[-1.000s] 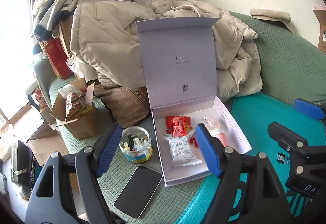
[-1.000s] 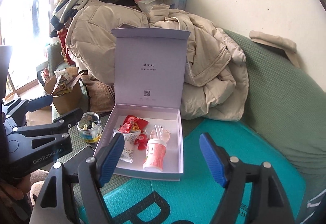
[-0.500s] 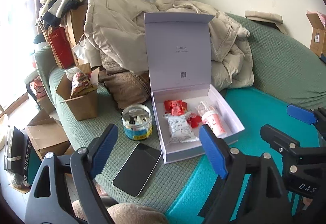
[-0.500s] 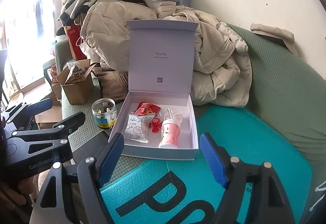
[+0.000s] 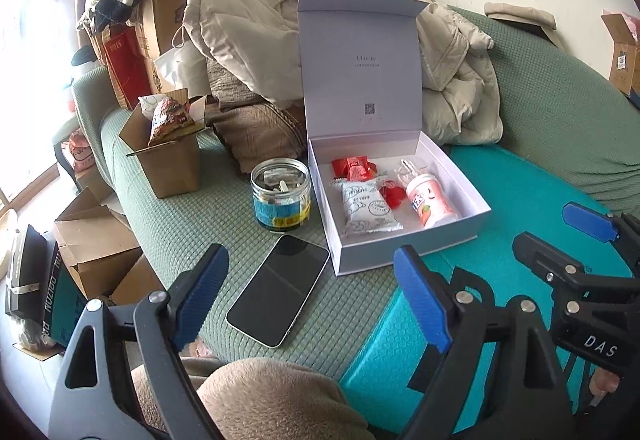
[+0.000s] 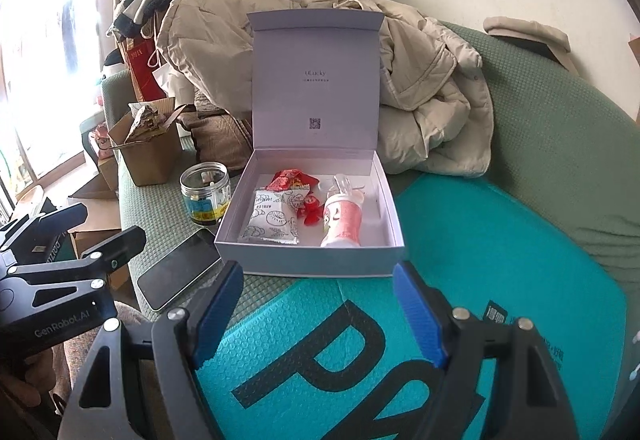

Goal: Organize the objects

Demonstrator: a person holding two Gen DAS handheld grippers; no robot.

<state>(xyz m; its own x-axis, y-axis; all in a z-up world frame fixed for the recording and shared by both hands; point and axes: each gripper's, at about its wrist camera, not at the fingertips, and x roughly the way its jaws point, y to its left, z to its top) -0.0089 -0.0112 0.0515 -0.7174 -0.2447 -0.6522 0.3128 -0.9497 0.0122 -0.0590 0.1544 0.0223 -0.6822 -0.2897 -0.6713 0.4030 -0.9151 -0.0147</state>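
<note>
Two grippers over a green sofa point(image 5: 224, 224), both released and holding nothing. Left gripper point(image 5: 308, 300) with jaws just widened, above a dark phone point(image 5: 278, 288) lying flat. Right gripper point(image 6: 318, 314) spread over a teal mat point(image 6: 500, 260). White gift box point(image 6: 312, 260) open, lid upright; inside, a white snack packet point(image 5: 368, 209), red wrapped candies point(image 5: 354, 167) and a pink bottle point(image 5: 430, 199) on its side. Glass jar point(image 5: 282, 195) just beside the box, brown carton point(image 5: 168, 163) farther left.
</note>
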